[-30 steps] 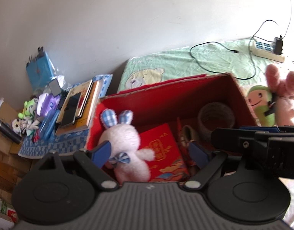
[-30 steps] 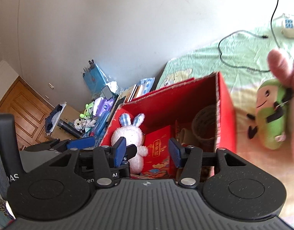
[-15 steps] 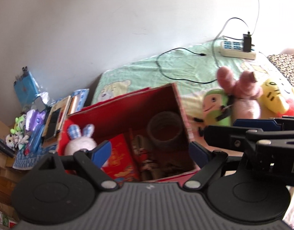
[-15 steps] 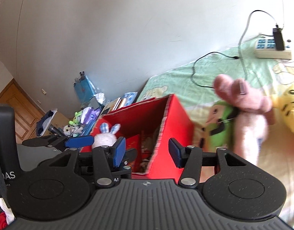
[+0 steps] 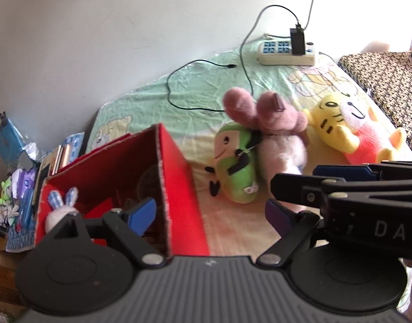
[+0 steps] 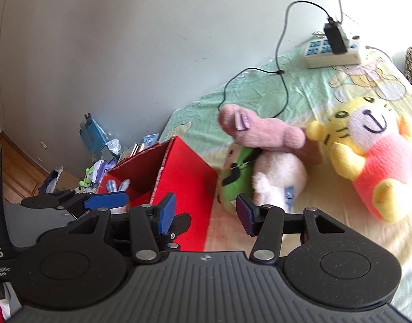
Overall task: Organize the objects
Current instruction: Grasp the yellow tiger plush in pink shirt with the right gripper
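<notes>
Bedsheet (image 5: 259,86) fills the frame's upper right; the red box (image 5: 179,177) sits left of centre, the pink rabbit (image 5: 273,134), yellow tiger (image 5: 345,129) and green plush (image 5: 235,167) right of it. Your left gripper (image 5: 210,215) and right gripper (image 6: 206,212) both gape, holding nothing.

Plain grey wall (image 5: 120,40) behind sunlit bed (image 5: 200,86); perhaps wooden floor (image 6: 17,172).

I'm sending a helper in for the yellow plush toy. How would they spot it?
Start at the bed with the pale green cartoon sheet, right of the red box. Three plush toys lie in a row there; the yellow plush toy is farthest from the box, past the pink-eared rabbit. It alone has black stripes and a coral-red body.
</notes>
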